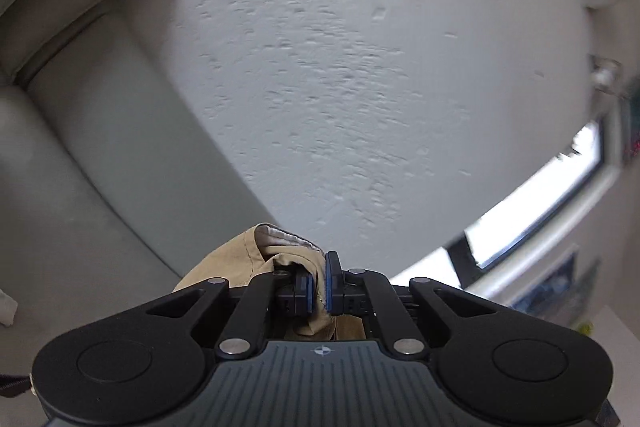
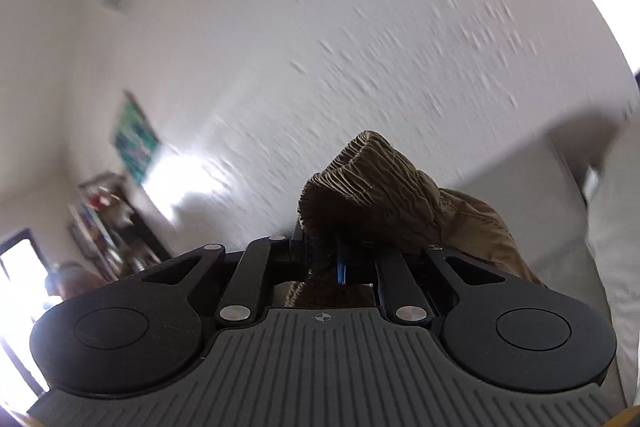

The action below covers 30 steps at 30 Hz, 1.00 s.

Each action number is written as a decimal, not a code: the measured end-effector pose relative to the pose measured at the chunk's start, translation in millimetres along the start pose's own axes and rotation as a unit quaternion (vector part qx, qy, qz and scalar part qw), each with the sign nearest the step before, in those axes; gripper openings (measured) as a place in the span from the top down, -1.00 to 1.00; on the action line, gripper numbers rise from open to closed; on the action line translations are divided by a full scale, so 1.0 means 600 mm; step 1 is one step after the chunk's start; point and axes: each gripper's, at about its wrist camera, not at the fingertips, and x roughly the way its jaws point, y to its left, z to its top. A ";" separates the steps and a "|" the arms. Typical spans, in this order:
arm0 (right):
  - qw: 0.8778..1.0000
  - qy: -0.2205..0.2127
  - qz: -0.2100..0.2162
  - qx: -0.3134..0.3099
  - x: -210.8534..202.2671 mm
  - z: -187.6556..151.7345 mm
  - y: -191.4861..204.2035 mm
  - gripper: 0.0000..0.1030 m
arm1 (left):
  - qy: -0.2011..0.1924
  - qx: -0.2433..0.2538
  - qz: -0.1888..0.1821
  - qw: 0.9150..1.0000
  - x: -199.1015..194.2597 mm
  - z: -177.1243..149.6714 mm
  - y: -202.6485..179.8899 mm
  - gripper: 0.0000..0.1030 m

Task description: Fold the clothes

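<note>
A: Two tools, one garment. Left tool [image 1: 318, 283]: blue pads nearly together, a fold of the tan garment [image 1: 288, 259] pinched between them. Right tool [image 2: 322, 259]: closed down on the gathered elastic waistband [image 2: 360, 179] of what looks like the same tan cloth.

B: Where is the garment, overall?

A: Held up in the air between both tools. Both cameras point at the textured white wall [image 1: 340, 67] and a pale sofa [image 1: 100, 147]; no bench or other laying surface shows. How much cloth hangs below, cannot tell.

B: Fold stage?

A: Not settled by these views. Fits a lift to shake the piece flat, or carrying one edge over to meet another.

B: Risks?

A: Judgement: the left pinch is thin and near the pad tips, so a tug could pull it free. The waistband is bunched thick, so that grip may creep. Views are motion-blurred; a fast swing could drop a corner.
</note>
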 end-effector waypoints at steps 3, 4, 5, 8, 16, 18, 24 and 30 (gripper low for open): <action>0.998 -0.042 -0.031 -0.027 0.071 0.038 0.008 0.76 | -0.060 0.063 -0.062 0.994 0.004 0.043 -0.055 0.95; 0.995 -0.078 -0.015 -0.052 0.065 0.054 0.028 0.77 | -0.082 0.088 -0.094 0.988 -0.008 0.055 -0.082 0.95; 0.990 -0.117 0.009 -0.084 0.045 0.066 0.055 0.77 | -0.099 0.112 -0.120 0.981 -0.022 0.064 -0.106 0.94; 0.965 -0.199 0.046 -0.163 -0.031 0.067 0.112 0.77 | -0.082 0.161 -0.116 0.977 -0.052 0.062 -0.137 0.93; 0.997 0.040 -0.062 0.018 -0.023 -0.058 -0.063 0.77 | 0.115 0.056 0.059 0.990 0.064 -0.040 0.123 0.84; 0.988 0.092 -0.118 0.047 0.023 -0.136 -0.152 0.77 | 0.182 0.029 0.155 0.971 0.119 -0.100 0.228 0.63; 0.952 0.236 -0.161 0.104 0.064 -0.298 -0.292 0.43 | 0.270 -0.008 0.225 0.936 0.126 -0.232 0.373 0.33; 0.940 0.300 -0.145 0.074 0.063 -0.371 -0.358 0.04 | 0.160 0.156 0.159 0.962 0.068 -0.306 0.331 -0.20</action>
